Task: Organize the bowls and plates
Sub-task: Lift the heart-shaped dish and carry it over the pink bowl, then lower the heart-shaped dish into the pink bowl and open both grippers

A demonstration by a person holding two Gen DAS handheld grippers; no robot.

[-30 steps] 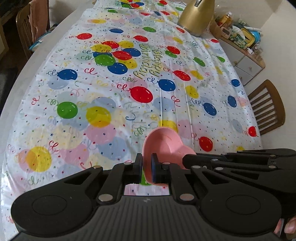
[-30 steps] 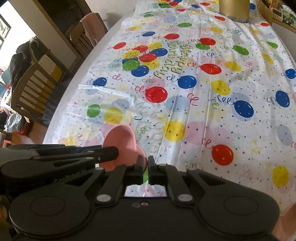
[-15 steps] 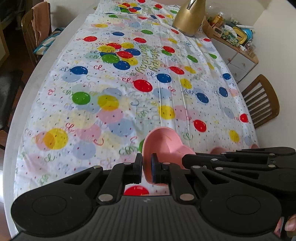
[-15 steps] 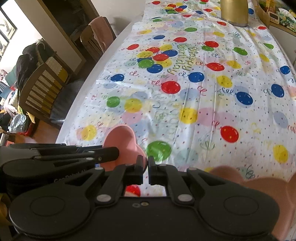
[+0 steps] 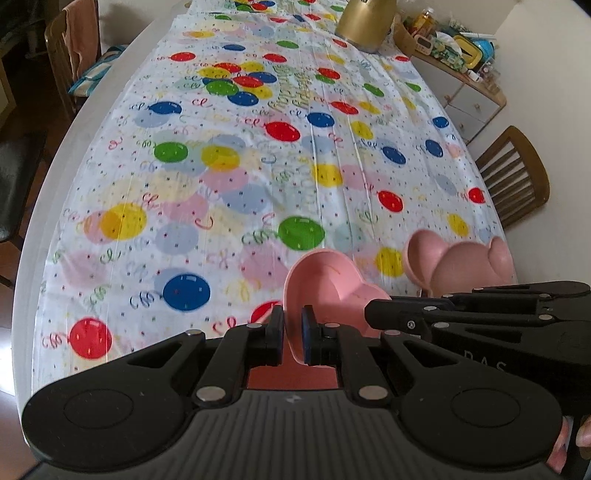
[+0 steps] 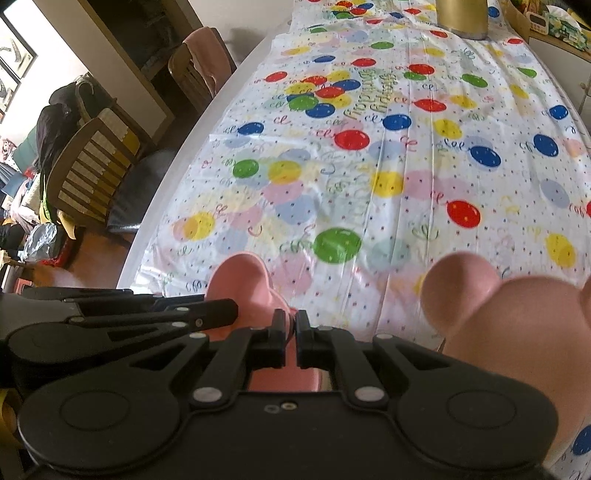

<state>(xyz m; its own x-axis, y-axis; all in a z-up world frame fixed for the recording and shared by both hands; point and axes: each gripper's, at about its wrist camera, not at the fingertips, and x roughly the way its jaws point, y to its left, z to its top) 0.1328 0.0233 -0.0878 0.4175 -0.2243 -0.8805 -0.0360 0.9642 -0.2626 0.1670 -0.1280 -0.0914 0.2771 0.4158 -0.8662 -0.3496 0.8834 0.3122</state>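
Observation:
A pink heart-shaped bowl (image 5: 328, 280) hangs tilted over the near end of the balloon-print tablecloth (image 5: 258, 166). My left gripper (image 5: 293, 325) is shut on the bowl's near rim. From the right, my right gripper (image 5: 369, 314) reaches to the same bowl. In the right wrist view my right gripper (image 6: 291, 325) is shut on a pink edge of the bowl (image 6: 243, 280), with the left gripper (image 6: 232, 310) coming in from the left. A second pink lobed dish (image 5: 458, 262) rests on the table at the near right, large and blurred (image 6: 498, 314) in the right wrist view.
A gold jug (image 5: 364, 22) stands at the table's far end. Wooden chairs stand at the right (image 5: 517, 173) and the left (image 6: 92, 166). A cluttered low cabinet (image 5: 461, 74) is against the far right wall. The table edge (image 5: 55, 155) curves along the left.
Both grippers have drawn back together toward the table's near end, carrying the pink bowl. The second pink dish has come into view at the right.

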